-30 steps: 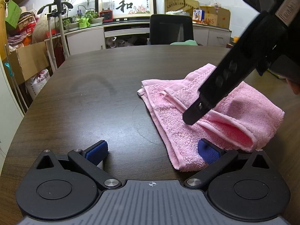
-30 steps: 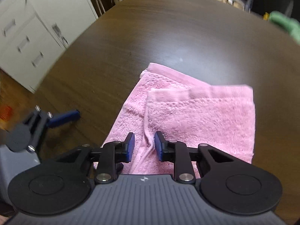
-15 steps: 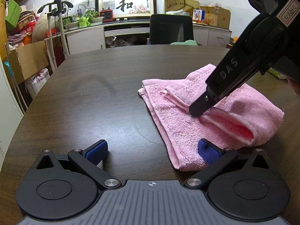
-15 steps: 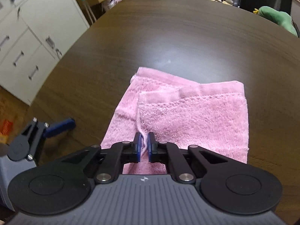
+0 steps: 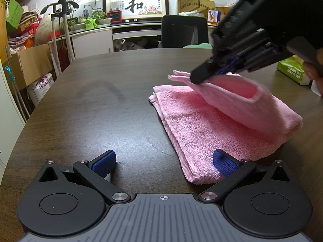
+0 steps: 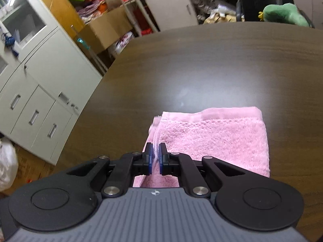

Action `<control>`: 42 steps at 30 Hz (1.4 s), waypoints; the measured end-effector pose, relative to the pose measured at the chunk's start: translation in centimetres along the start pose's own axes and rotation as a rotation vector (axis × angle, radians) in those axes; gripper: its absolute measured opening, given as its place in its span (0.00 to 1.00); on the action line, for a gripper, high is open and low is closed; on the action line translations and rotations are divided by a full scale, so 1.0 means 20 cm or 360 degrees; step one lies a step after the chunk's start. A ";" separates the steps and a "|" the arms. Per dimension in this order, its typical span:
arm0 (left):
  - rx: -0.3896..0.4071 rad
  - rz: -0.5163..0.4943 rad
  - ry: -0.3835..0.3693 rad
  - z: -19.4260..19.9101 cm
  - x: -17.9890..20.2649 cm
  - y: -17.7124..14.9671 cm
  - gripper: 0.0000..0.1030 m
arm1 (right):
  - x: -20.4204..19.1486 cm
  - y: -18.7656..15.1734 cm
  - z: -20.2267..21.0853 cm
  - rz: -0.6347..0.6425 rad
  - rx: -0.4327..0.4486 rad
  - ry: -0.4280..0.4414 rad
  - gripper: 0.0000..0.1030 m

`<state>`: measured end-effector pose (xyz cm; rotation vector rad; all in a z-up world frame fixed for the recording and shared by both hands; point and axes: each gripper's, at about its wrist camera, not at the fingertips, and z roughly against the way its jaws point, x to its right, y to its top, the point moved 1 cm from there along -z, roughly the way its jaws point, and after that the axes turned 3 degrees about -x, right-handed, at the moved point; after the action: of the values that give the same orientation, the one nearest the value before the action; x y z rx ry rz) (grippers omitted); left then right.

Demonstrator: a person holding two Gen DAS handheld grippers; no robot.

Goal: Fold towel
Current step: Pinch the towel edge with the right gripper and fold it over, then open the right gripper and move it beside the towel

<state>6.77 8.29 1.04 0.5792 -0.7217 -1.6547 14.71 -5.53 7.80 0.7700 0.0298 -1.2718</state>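
A pink towel (image 5: 212,125) lies folded on the dark round table (image 5: 113,100). My right gripper (image 6: 155,151) is shut on the hemmed edge of the towel's (image 6: 212,139) top layer. In the left wrist view that right gripper (image 5: 198,78) holds the layer lifted off the rest, forming a raised flap. My left gripper (image 5: 163,162) rests low near the table's front, open, its right pad (image 5: 225,164) against the towel's near corner, its left pad (image 5: 104,162) over bare wood.
A black office chair (image 5: 184,31) stands behind the table, with a green plush (image 6: 282,14) on it. A green packet (image 5: 291,71) lies at the table's right. White cabinets (image 6: 40,92) and cardboard boxes (image 5: 30,64) stand beyond the left edge.
The right gripper shut on the towel's top-layer edge, then rolled and lifted it up and away from the lower layers. The left gripper stayed in place.
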 end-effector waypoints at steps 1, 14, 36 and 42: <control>0.0000 0.0001 -0.0001 0.00 0.00 0.00 1.00 | 0.00 0.00 -0.03 -0.0006 0.0003 -0.0002 0.06; 0.0000 -0.0002 -0.0004 0.00 0.00 0.00 1.00 | -0.08 -0.08 -0.08 0.0172 -0.0040 -0.0040 0.07; -0.0025 -0.0080 -0.0043 0.03 0.00 -0.01 1.00 | -0.04 -0.08 0.01 0.0202 -0.0034 0.0126 0.48; 0.0017 -0.0180 -0.0009 0.06 0.03 -0.02 1.00 | -0.03 -0.12 0.22 0.0228 0.0056 0.0209 0.53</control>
<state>5.59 8.00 1.60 0.6334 -0.7134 -1.7581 10.72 -7.63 10.04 0.8700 0.0574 -1.0874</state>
